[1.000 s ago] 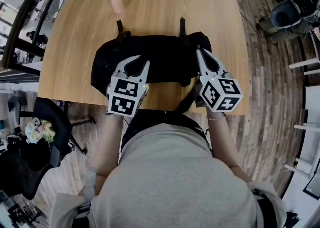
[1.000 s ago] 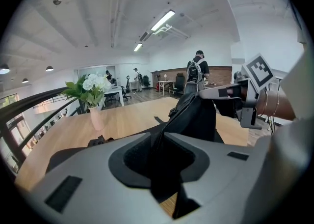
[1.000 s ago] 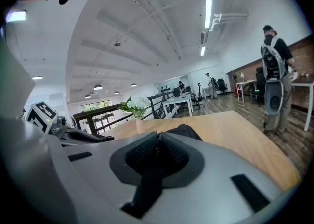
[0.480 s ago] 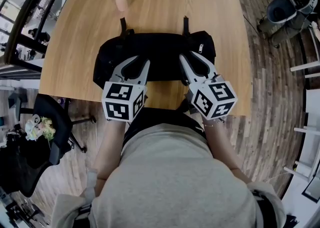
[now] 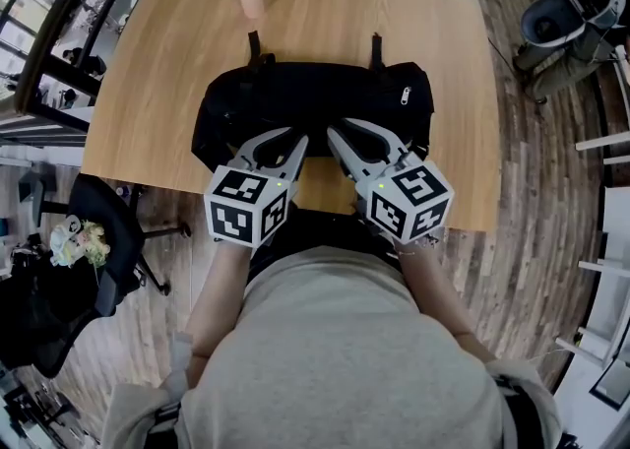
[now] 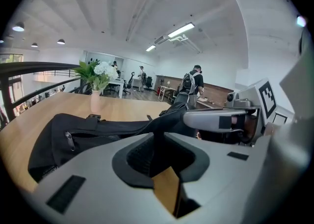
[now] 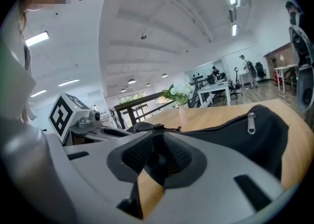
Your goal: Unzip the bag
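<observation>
Head view: we see a black bag (image 5: 315, 93) lying on the wooden worktop (image 5: 138, 102), its long axis running left to right, directly beyond both claws. The left claw (image 5: 300, 139) has just been closing and pinches a fold of bag fabric at the middle of the near edge. Just beside it, the right claw (image 5: 333, 129), also just closing, clamps a dark lump of the bag. A silver zip pull (image 5: 405, 96) sits toward the bag's right end, nearer the right hand. We cannot make out the main zip's slider, nor exactly what the right claw grips.
</observation>
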